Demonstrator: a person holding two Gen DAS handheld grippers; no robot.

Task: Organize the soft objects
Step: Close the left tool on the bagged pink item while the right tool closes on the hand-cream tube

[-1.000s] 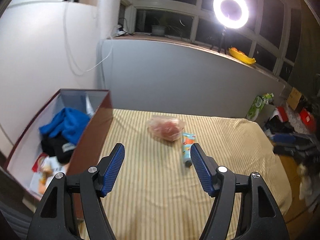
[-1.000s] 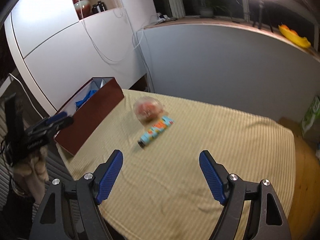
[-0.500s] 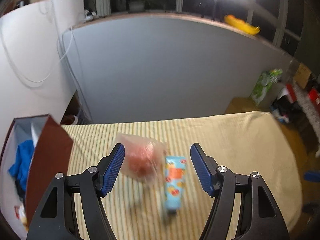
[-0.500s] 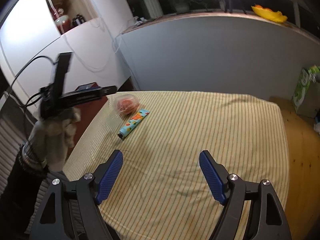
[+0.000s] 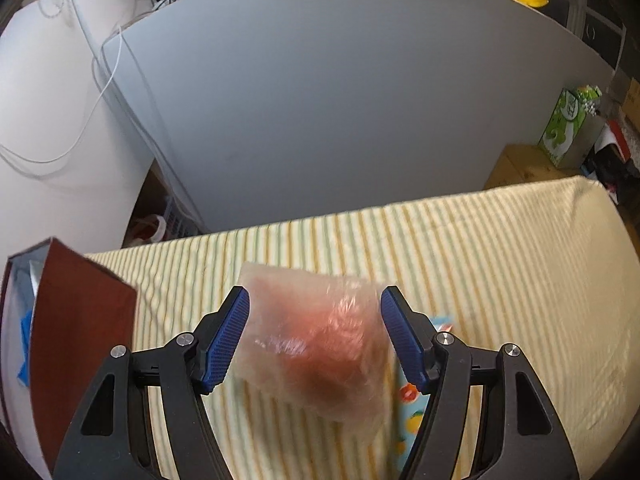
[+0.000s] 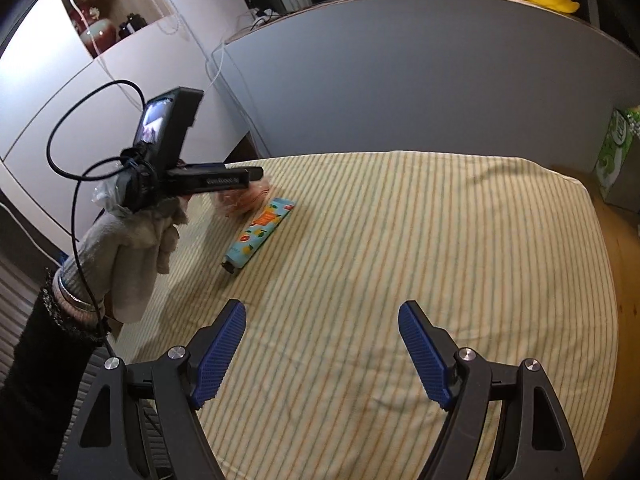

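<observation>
A clear plastic bag with something pink-red inside (image 5: 320,344) lies on the striped bed, between the open jaws of my left gripper (image 5: 315,340); the pads stand beside it, apart from it. The bag also shows in the right wrist view (image 6: 240,200) under the left gripper (image 6: 256,174). A light-blue fruit-print tube (image 6: 262,234) lies just right of the bag, partly hidden in the left wrist view (image 5: 416,396). My right gripper (image 6: 322,354) is open and empty above the bed's near part.
A dark red box (image 5: 80,344) with blue cloth inside stands at the bed's left edge. A grey headboard wall (image 5: 340,120) runs behind the bed. Green packaging (image 6: 618,152) and boxes stand off the right side.
My left gripper has moved forward and down over the bed until the bag sits between its jaws. The right gripper view has shifted a little; it stays open.
</observation>
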